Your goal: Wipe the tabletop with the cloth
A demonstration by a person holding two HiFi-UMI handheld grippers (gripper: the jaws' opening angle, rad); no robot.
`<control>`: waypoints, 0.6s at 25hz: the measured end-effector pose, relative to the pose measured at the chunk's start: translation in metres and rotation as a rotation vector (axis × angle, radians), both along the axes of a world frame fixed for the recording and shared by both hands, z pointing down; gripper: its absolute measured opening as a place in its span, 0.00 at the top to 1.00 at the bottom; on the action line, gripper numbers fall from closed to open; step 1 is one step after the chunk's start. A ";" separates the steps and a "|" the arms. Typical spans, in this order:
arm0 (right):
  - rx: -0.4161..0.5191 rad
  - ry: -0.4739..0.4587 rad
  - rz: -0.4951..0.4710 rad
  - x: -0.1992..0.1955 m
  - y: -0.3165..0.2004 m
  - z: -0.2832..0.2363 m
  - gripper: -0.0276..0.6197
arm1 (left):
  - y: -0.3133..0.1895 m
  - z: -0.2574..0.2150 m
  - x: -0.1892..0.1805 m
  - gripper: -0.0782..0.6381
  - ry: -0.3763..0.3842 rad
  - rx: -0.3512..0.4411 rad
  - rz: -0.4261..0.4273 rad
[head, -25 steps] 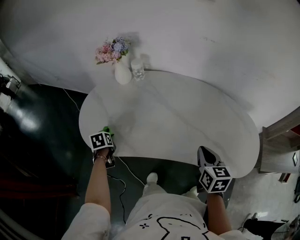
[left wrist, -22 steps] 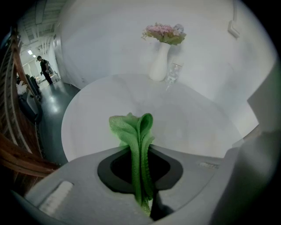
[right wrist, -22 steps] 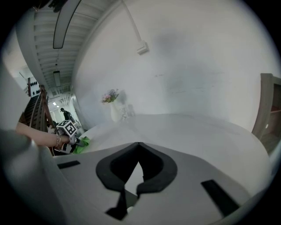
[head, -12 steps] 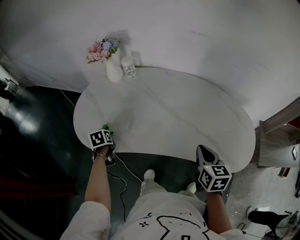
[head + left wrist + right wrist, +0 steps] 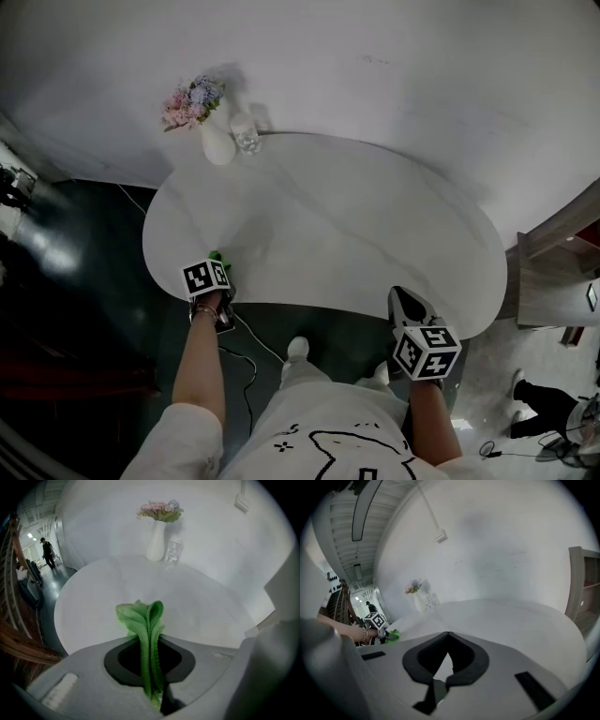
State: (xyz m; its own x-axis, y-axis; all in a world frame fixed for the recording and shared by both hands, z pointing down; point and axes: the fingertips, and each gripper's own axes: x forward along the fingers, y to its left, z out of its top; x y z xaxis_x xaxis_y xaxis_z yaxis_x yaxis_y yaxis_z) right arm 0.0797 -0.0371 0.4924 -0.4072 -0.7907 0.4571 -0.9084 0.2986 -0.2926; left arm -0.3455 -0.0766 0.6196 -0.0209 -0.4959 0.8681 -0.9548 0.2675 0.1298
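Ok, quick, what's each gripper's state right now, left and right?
Left gripper: closed, holding the green cloth.
Right gripper: closed, nothing between its jaws.

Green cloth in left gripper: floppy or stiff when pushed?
Likely floppy: the green cloth is folded and bunched where the left gripper pinches it. Probably light; its ribbed weave may drag on the tabletop.

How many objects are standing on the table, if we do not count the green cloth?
2. A white vase of flowers stands at the far left edge of the table, and a clear container stands just to its right. I see no others.
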 end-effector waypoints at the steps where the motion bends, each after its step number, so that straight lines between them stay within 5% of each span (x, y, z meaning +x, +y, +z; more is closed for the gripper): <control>1: 0.001 -0.003 -0.001 0.001 0.000 0.000 0.96 | 0.000 0.000 0.003 0.82 0.002 -0.002 0.001; 15: 0.030 -0.026 0.003 0.020 -0.001 -0.007 0.96 | 0.002 0.001 0.066 0.82 0.041 -0.006 0.057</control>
State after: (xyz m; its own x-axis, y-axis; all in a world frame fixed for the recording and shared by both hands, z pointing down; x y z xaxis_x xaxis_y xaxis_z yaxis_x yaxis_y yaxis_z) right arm 0.1000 -0.0376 0.4856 -0.4161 -0.8053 0.4222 -0.9016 0.3050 -0.3068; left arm -0.2791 -0.0748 0.6209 0.0434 -0.4903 0.8704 -0.9624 0.2134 0.1682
